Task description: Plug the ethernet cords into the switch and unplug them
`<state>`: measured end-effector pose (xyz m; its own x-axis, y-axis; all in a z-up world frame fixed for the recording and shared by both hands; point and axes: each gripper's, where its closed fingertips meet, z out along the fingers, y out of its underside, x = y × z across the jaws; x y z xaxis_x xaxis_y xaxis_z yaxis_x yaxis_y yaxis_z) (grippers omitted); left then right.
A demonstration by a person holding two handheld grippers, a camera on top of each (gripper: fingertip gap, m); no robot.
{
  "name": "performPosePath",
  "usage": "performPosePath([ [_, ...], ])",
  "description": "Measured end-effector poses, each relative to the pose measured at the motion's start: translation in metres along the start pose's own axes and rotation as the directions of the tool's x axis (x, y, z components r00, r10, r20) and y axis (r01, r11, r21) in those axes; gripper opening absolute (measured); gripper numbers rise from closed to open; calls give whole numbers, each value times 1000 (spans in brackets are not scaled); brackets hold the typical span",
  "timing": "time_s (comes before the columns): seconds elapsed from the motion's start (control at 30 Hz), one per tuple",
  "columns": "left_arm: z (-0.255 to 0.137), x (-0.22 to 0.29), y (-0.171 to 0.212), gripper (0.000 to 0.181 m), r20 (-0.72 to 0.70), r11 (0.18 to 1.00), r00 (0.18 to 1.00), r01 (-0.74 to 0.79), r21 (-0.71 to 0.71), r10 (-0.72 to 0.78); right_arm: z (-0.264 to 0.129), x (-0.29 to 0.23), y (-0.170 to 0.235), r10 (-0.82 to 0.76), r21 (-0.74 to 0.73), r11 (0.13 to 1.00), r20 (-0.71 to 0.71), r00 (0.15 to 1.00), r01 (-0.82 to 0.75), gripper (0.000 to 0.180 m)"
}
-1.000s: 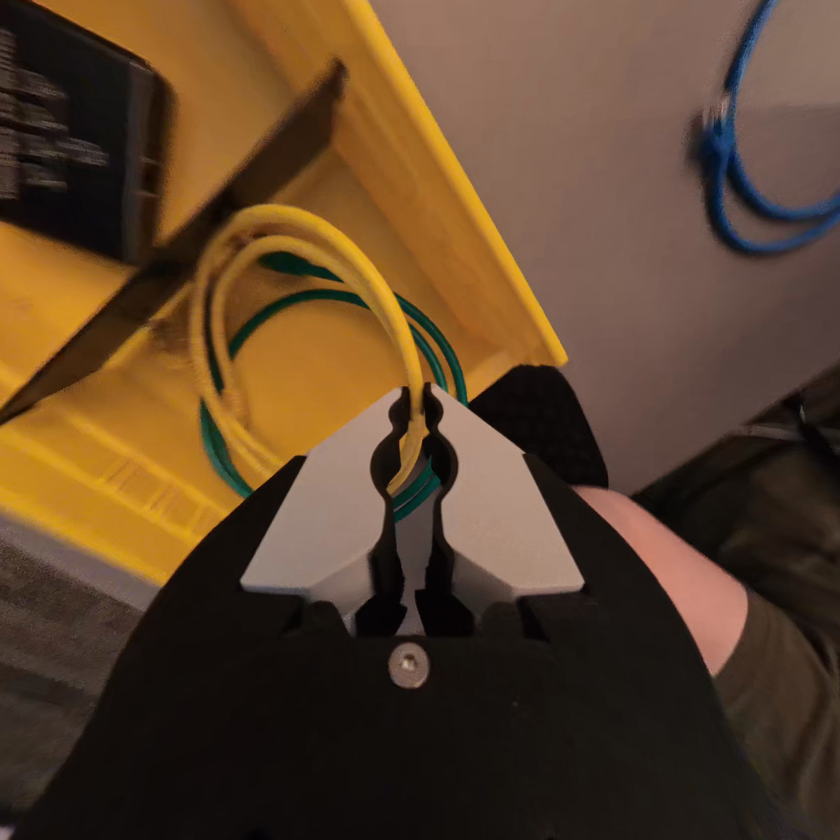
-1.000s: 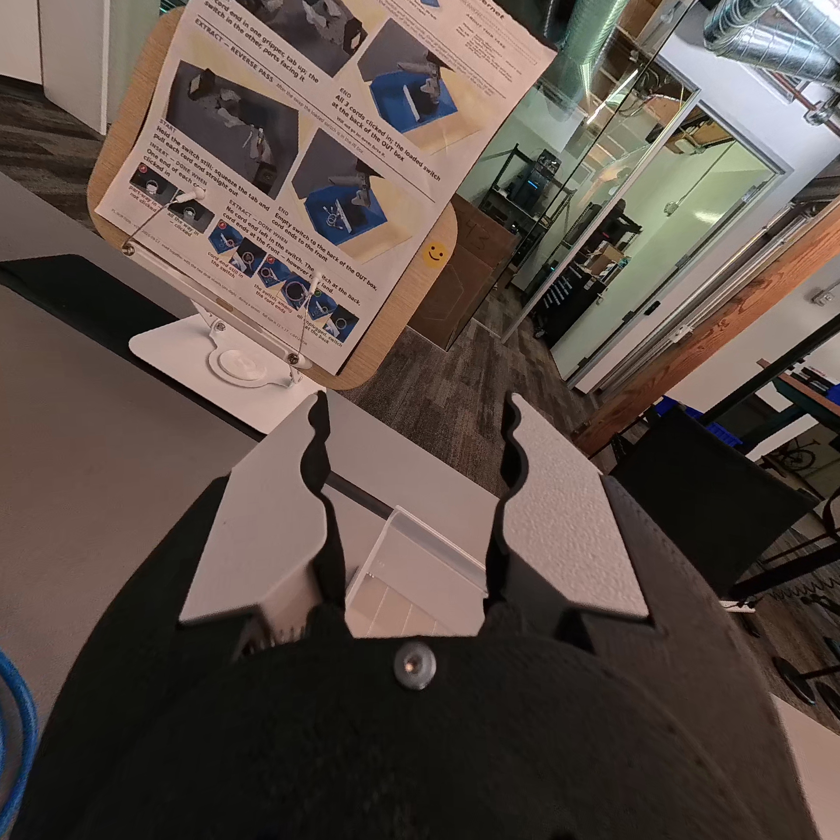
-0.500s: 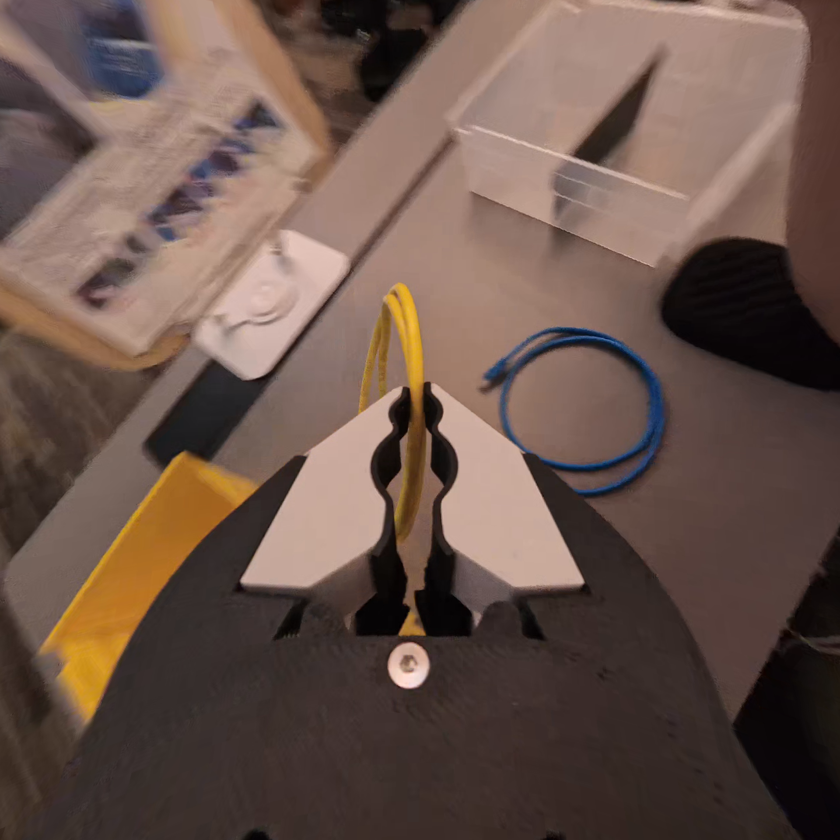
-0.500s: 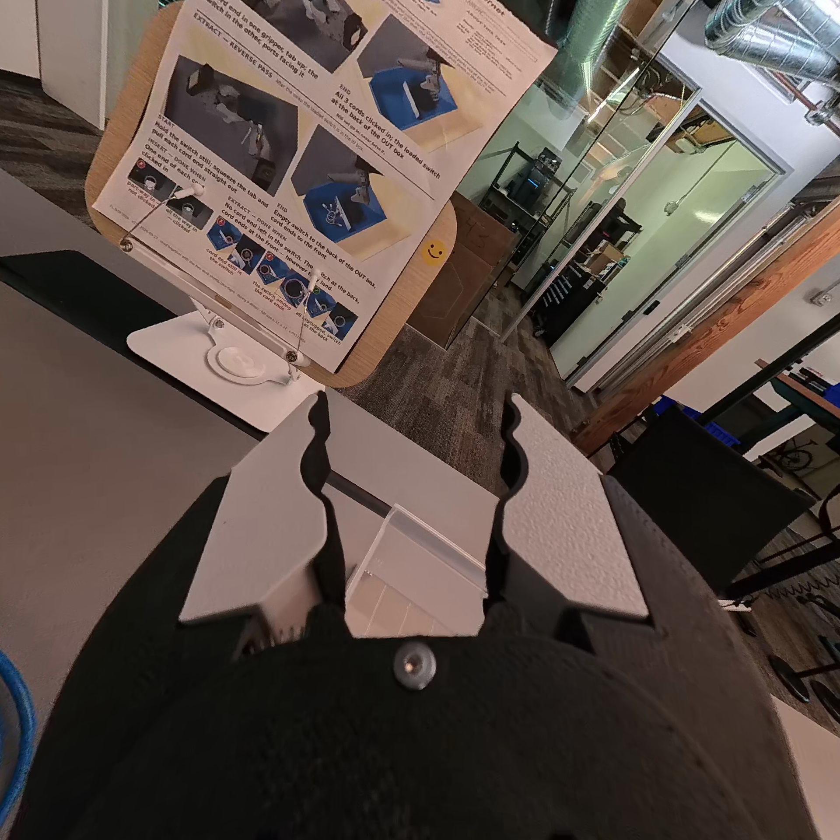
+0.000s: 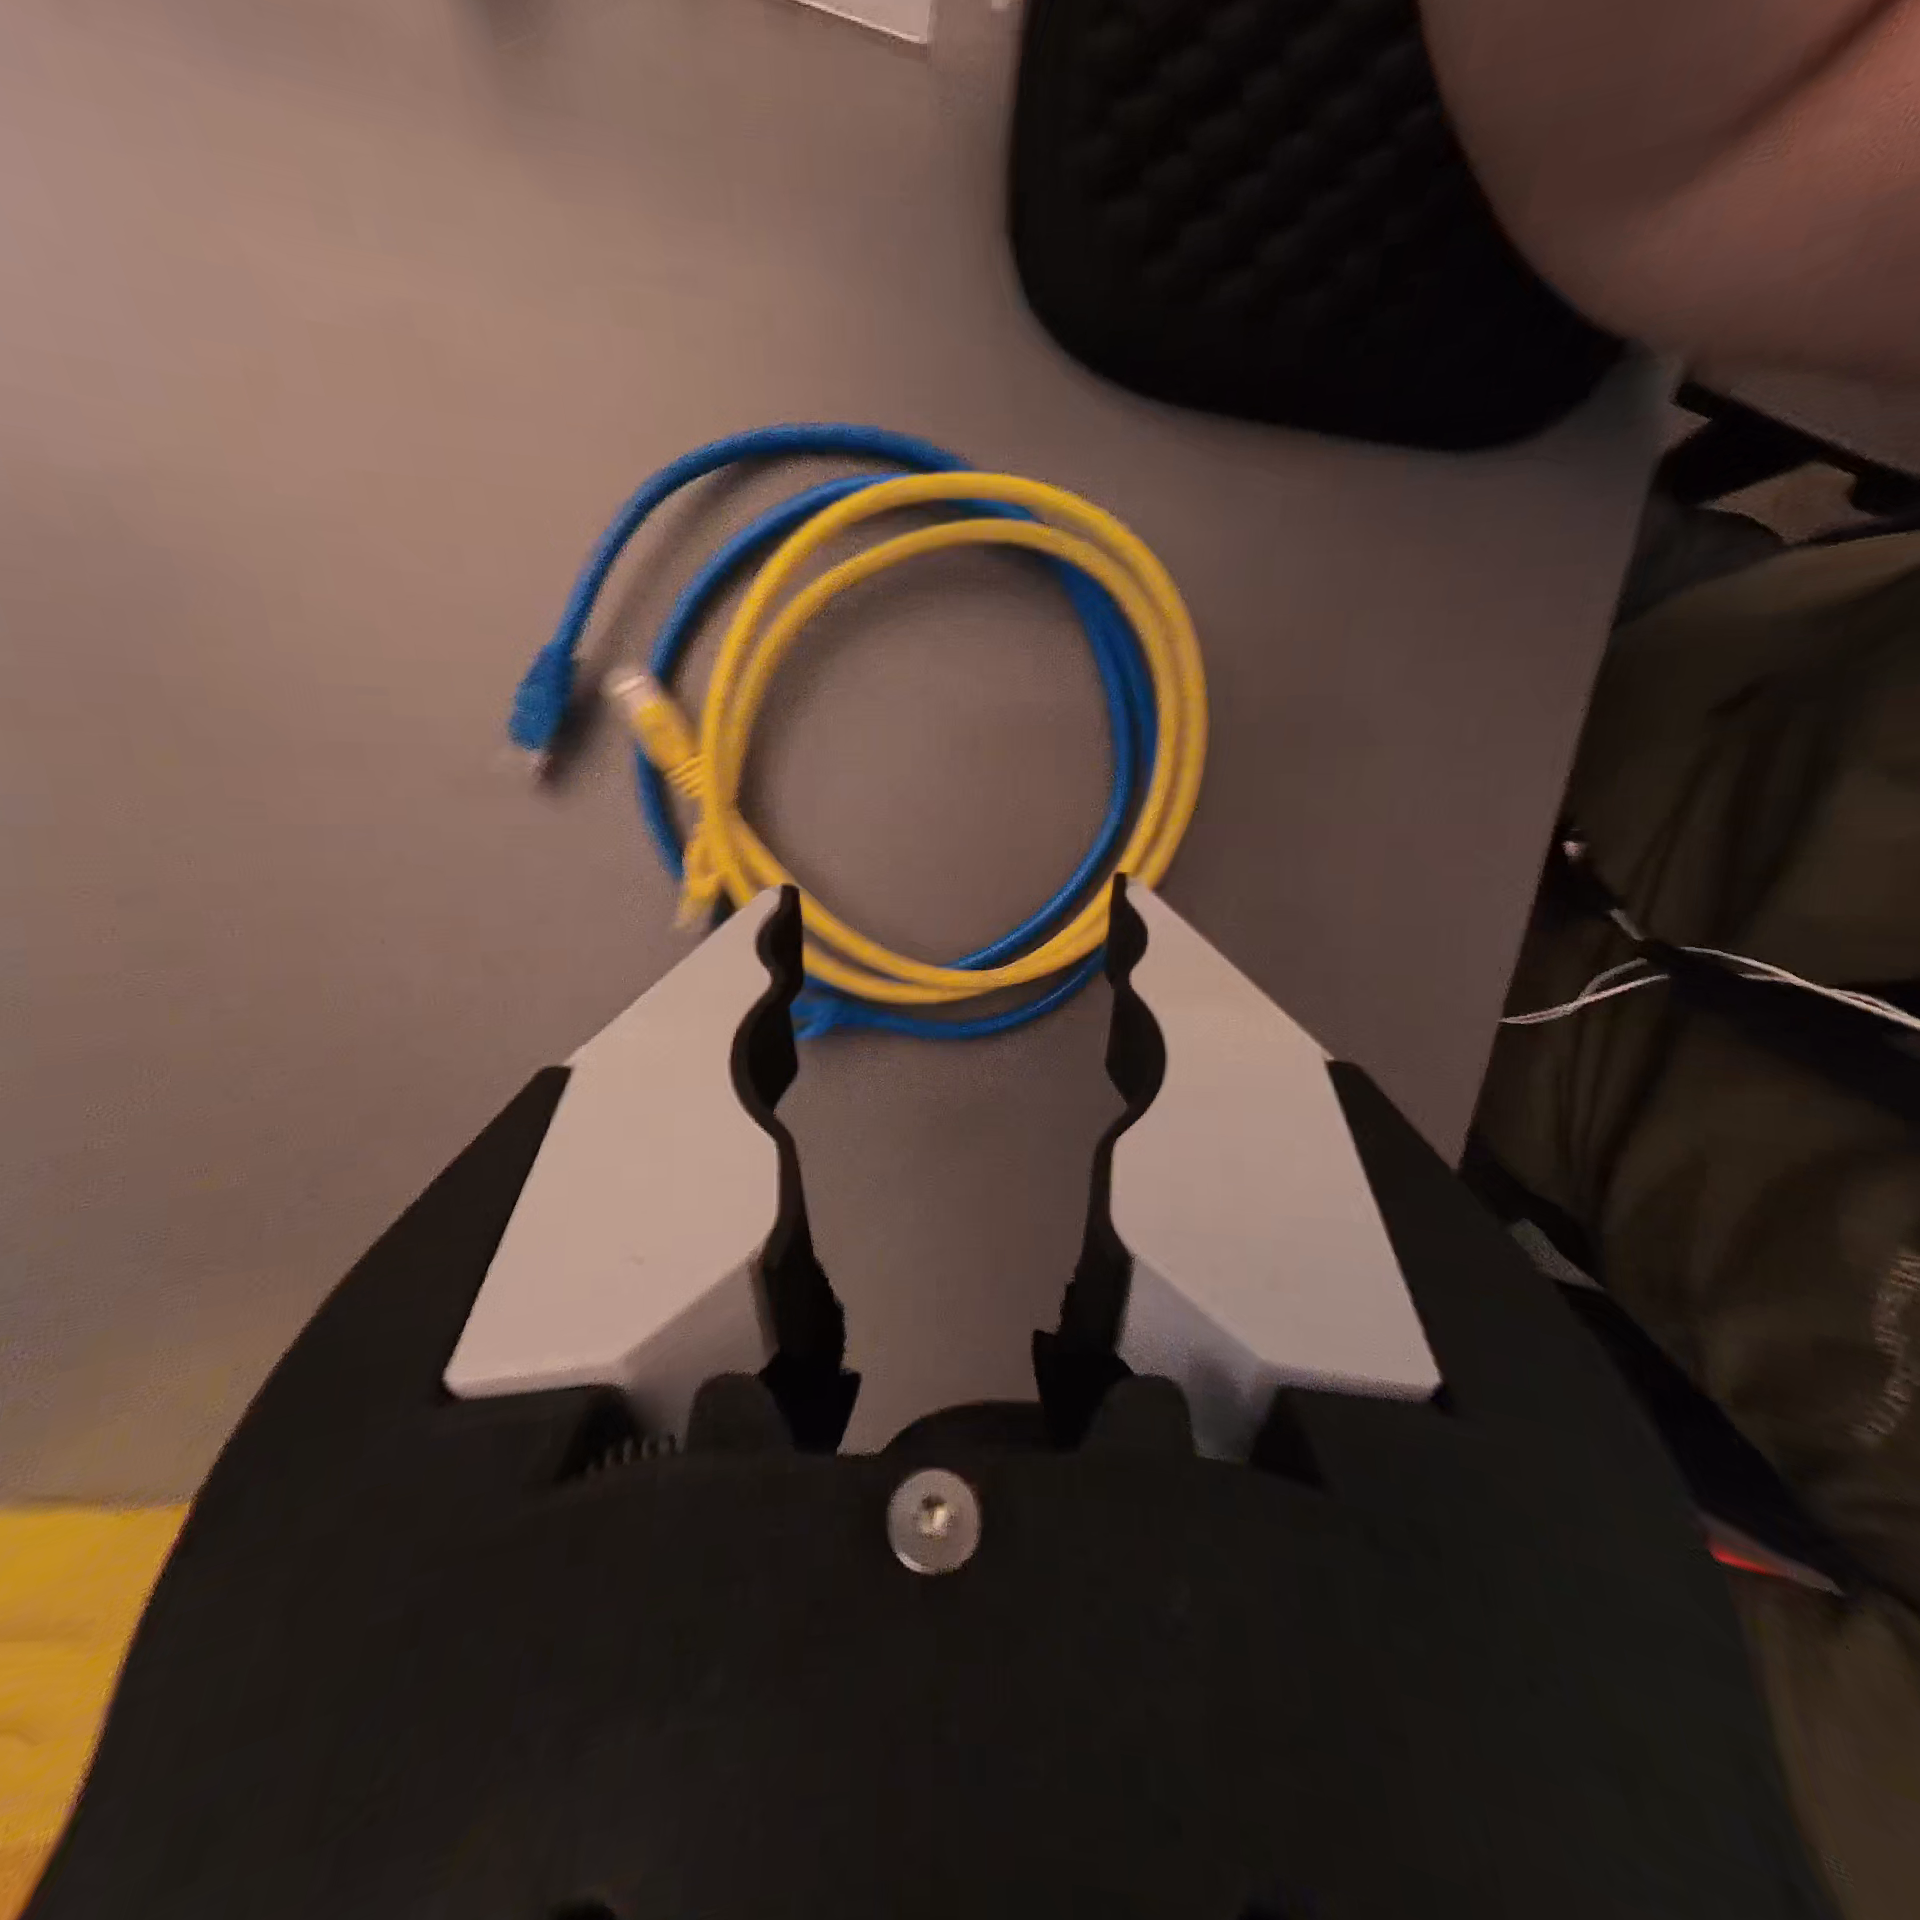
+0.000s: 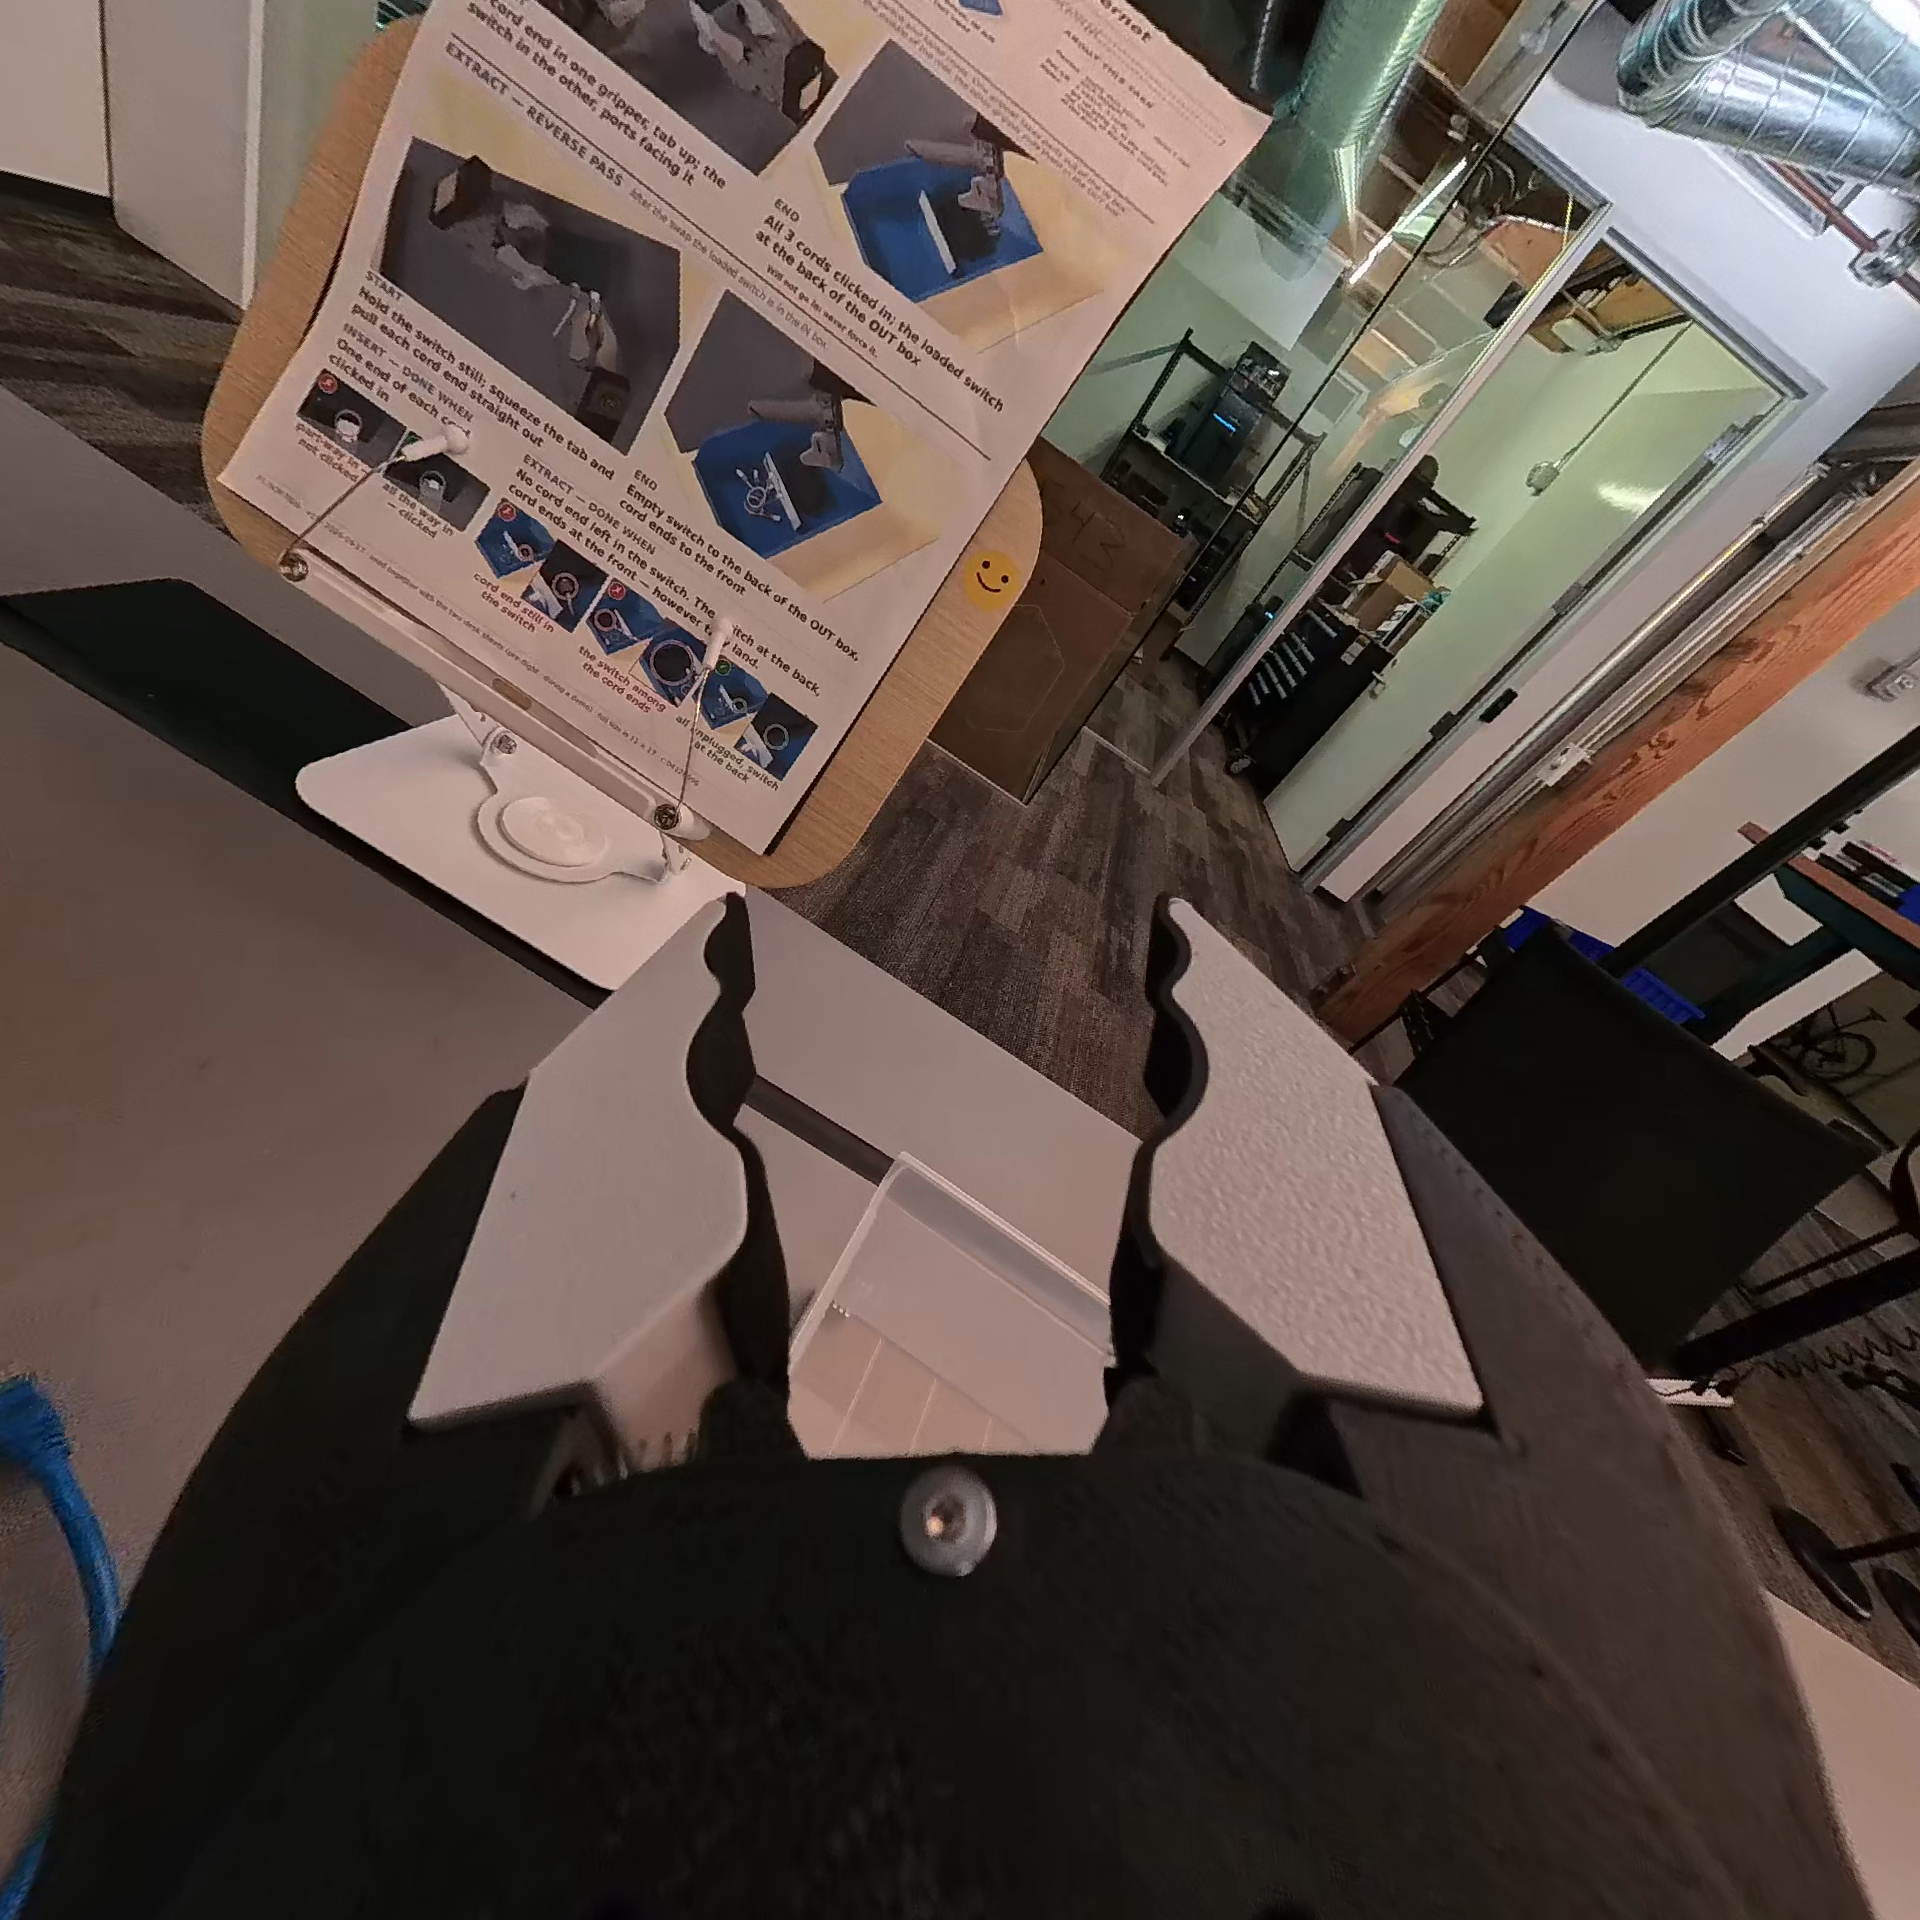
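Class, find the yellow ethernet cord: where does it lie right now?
In the left wrist view, the yellow cord lies coiled on the grey table, overlapping the blue cord, just ahead of the open left gripper.

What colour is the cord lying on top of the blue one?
Yellow cord, best seen in the left wrist view.

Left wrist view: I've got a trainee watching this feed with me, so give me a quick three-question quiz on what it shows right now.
1. True or false: the left gripper is clamped on the yellow cord.
2. Multiple choice: how does the yellow cord lie against the blue cord? A) coiled on top of it, B) apart from it, C) hidden beneath it.
3. Fill in: both cords rest on the grey ____.

Key
1. False: its jaws stand apart with nothing between them.
2. A.
3. Table.
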<state>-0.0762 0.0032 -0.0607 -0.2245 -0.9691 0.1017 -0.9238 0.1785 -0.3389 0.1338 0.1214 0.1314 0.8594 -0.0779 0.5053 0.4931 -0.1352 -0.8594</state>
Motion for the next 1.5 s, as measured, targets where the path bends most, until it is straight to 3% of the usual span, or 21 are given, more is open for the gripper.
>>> performPosePath([
  [0.1, -44, -36, 26, 55, 183, 995, 978, 89, 44, -96, -3, 4, -1, 7, 10, 1000, -4, 1000, -7, 76],
  [0.17, -81, -65, 71, 62, 334, 977, 918, 206, 57, -213, -6, 8, -2, 20, 22, 1000, -11, 1000, -20, 76],
  [0.23, -107, -76, 134, 62, 395, 934, 854, 355, 36, -340, -8, 12, -3, 35, 30, 999, -14, 999, -34, 76],
  [0.37, -109, -61, 241, 66, 286, 781, 759, 622, -50, -586, -8, 17, 0, 46, 27, 999, -22, 999, -46, 76],
  [0.43, -102, -63, 262, 67, 200, 710, 705, 702, -58, -680, -7, 17, 1, 45, 23, 999, -23, 999, -44, 76],
  [0.57, -79, -64, 257, 65, -52, 691, 690, 716, -97, -722, -6, 12, 2, 24, 8, 1000, -21, 999, -24, 76],
  [0.63, -64, -63, 271, 65, -59, 665, 669, 718, -206, -741, -5, 10, 2, 15, 6, 1000, -18, 1000, -15, 76],
  [0.73, -53, -67, 274, 63, -102, 624, 622, 737, -258, -776, -4, 8, 2, 8, 1, 1000, -15, 1000, -8, 76],
  [0.93, -46, -75, 284, 56, -83, 575, 579, 764, -292, -811, -1, 5, 5, -5, -15, 1000, -2, 1000, 5, 76],
  [1.13, -46, -66, 274, 14, -194, 598, 566, 745, -297, -801, -1, 3, 7, -16, -24, 1000, 9, 1000, 16, 76],
  [1.37, -55, -67, 283, 9, -96, 618, 624, 720, -315, -776, 1, 1, 8, -34, -31, 999, 16, 999, 34, 76],
  [1.5, -79, -75, 275, 4, -48, 631, 633, 758, -166, -772, -2, 4, 2, -32, 4, 999, -3, 999, 32, 76],
])
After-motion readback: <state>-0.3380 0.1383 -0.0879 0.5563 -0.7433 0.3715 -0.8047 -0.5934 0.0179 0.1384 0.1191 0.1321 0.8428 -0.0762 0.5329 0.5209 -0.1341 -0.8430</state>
